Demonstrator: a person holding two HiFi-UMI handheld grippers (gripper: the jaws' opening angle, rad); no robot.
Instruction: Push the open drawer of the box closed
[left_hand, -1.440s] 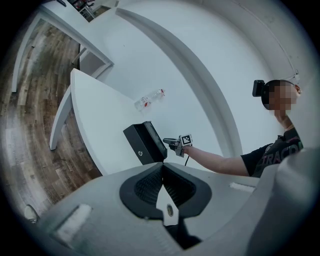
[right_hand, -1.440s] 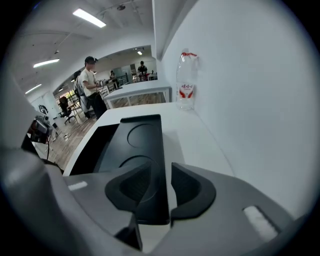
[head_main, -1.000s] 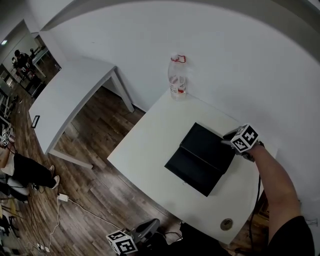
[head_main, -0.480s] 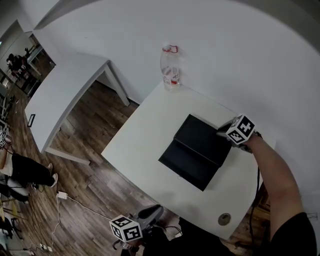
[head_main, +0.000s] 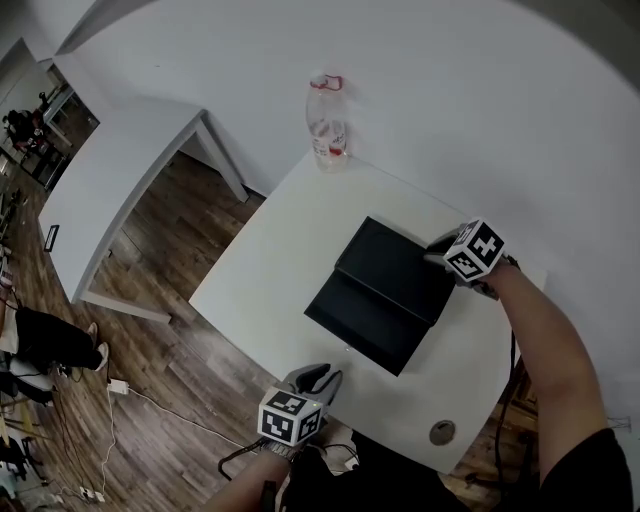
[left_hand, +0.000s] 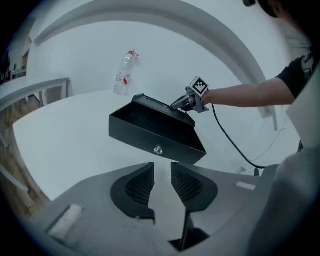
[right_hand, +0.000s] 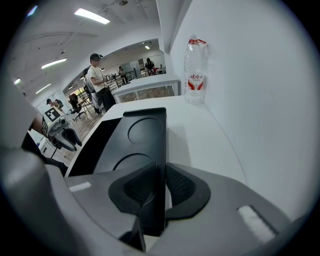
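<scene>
A black box (head_main: 398, 268) lies on the white table (head_main: 270, 270), its drawer (head_main: 352, 318) pulled out toward the front edge. My right gripper (head_main: 437, 251) is shut on the box's back edge; in the right gripper view the pads (right_hand: 182, 186) press on the box's thin black wall (right_hand: 159, 150). My left gripper (head_main: 318, 376) hovers off the table's front edge, short of the drawer, jaws opening with nothing between them. In the left gripper view the drawer front with its small knob (left_hand: 158, 149) faces the left gripper (left_hand: 162, 179).
A clear water bottle (head_main: 327, 125) stands at the table's far corner by the wall. A round cable hole (head_main: 441, 432) sits near the front right corner. A second white table (head_main: 110, 190) stands to the left over wood floor. People stand far off in the room.
My left gripper has risen from the bottom edge toward the table's front and its jaws have parted. The right gripper has stayed at the box's back edge.
</scene>
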